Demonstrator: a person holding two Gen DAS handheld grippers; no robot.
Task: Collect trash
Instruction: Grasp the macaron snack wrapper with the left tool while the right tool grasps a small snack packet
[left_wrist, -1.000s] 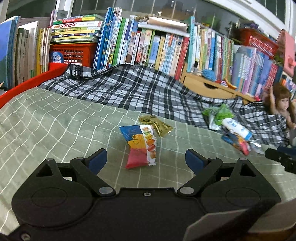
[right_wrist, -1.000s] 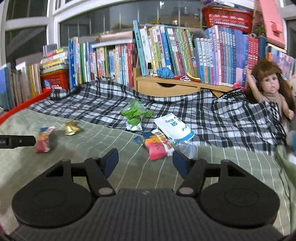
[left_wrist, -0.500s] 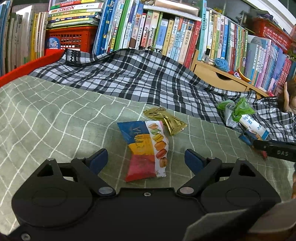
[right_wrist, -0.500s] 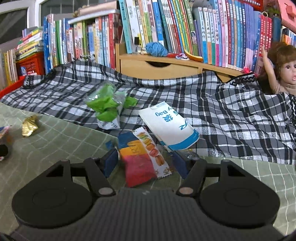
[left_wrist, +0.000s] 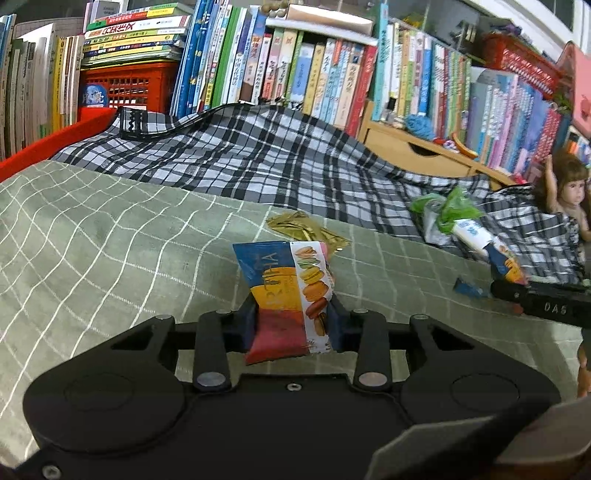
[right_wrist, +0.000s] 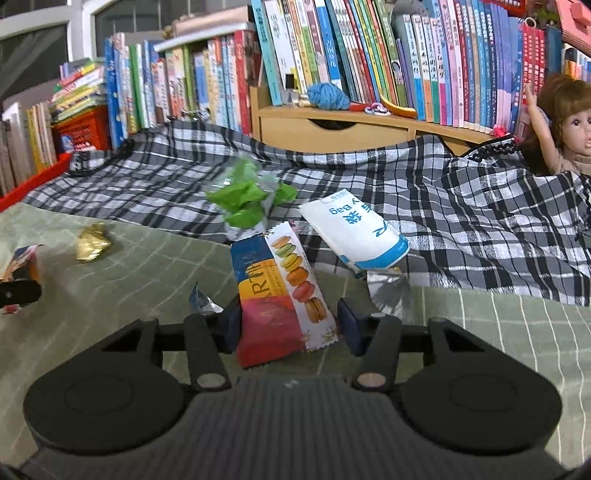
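Two matching macaron snack wrappers lie on a green checked sheet (left_wrist: 92, 240). My left gripper (left_wrist: 291, 325) is shut on one macaron wrapper (left_wrist: 288, 291), squeezing its lower half. My right gripper (right_wrist: 290, 326) has its pads against both edges of the other macaron wrapper (right_wrist: 280, 295) and is shut on it. A crumpled gold wrapper (left_wrist: 306, 230) lies just beyond the left gripper. Beyond the right gripper lie a green plastic bag (right_wrist: 247, 199), a white and blue bag (right_wrist: 354, 232), a silver foil piece (right_wrist: 388, 288) and a small foil scrap (right_wrist: 201, 301).
A black-and-white plaid blanket (left_wrist: 258, 158) is bunched along the back. Behind it stand rows of books, a red crate (left_wrist: 125, 88) and a wooden shelf (right_wrist: 332, 125). A doll (right_wrist: 565, 129) sits at the far right. A red bed rail (left_wrist: 55, 144) runs along the left.
Both grippers moved forward over their macaron wrappers and went from open to shut on them.
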